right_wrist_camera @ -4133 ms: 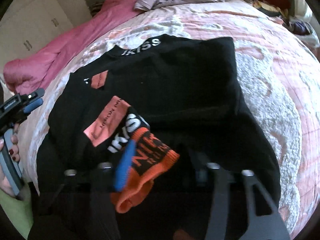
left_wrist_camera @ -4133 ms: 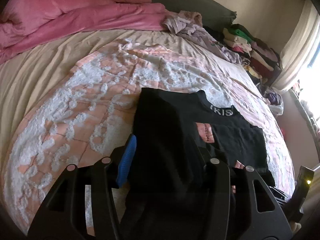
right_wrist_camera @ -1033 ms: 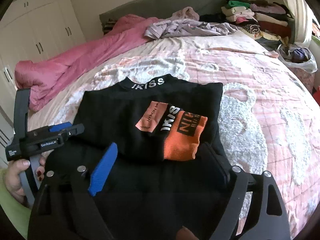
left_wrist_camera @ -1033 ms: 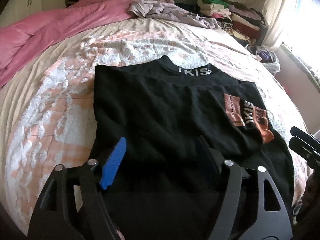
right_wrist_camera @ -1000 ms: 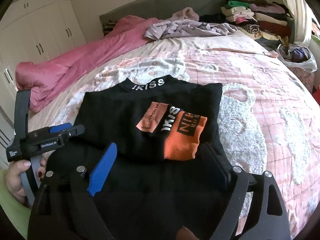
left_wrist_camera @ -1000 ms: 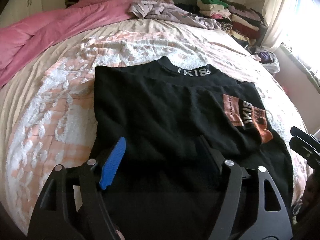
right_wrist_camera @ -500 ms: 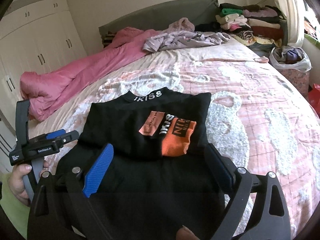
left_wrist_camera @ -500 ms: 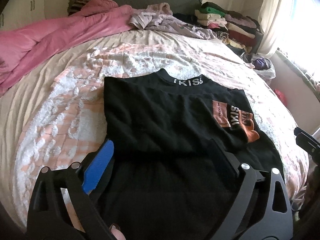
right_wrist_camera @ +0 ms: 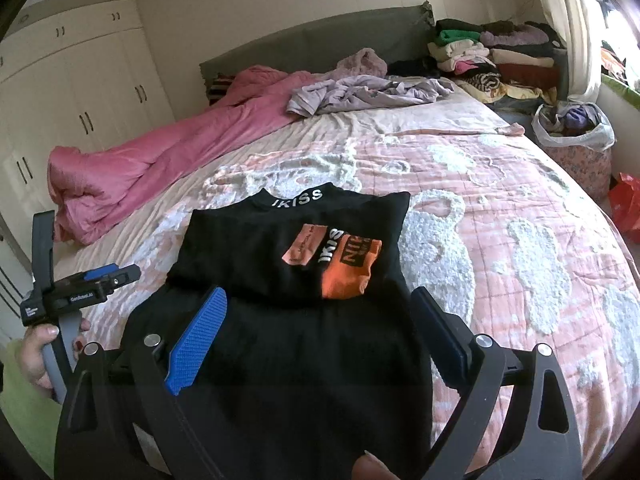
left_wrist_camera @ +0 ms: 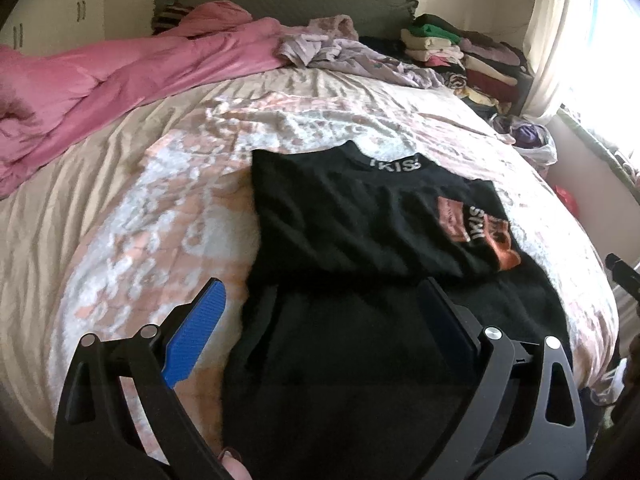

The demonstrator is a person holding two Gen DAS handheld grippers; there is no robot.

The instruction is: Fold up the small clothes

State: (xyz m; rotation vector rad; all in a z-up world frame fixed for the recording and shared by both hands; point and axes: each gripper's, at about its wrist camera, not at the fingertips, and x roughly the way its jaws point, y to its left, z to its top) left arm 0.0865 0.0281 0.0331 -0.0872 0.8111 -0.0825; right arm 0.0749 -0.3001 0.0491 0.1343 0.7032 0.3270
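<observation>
A black top (right_wrist_camera: 280, 272) with a white-lettered collar lies flat on the pink and white bedspread (right_wrist_camera: 520, 240), its sleeve with an orange cuff (right_wrist_camera: 352, 268) folded across the front. It also shows in the left wrist view (left_wrist_camera: 360, 232). My left gripper (left_wrist_camera: 320, 304) is open and empty above the top's near left hem. My right gripper (right_wrist_camera: 316, 312) is open and empty above the near hem. The left gripper also shows at the left of the right wrist view (right_wrist_camera: 80, 288).
A pink duvet (right_wrist_camera: 160, 160) lies along the bed's far left. Crumpled lilac clothes (right_wrist_camera: 368, 92) lie by the headboard. Folded clothes (right_wrist_camera: 500, 56) are stacked at the far right. A bag of clothes (right_wrist_camera: 576, 128) stands beside the bed. Wardrobes (right_wrist_camera: 80, 100) line the left wall.
Both grippers have drawn back and up from the top, which now looks smaller and farther. The sleeve with the orange cuff, held 4 s ago, lies released on the front.
</observation>
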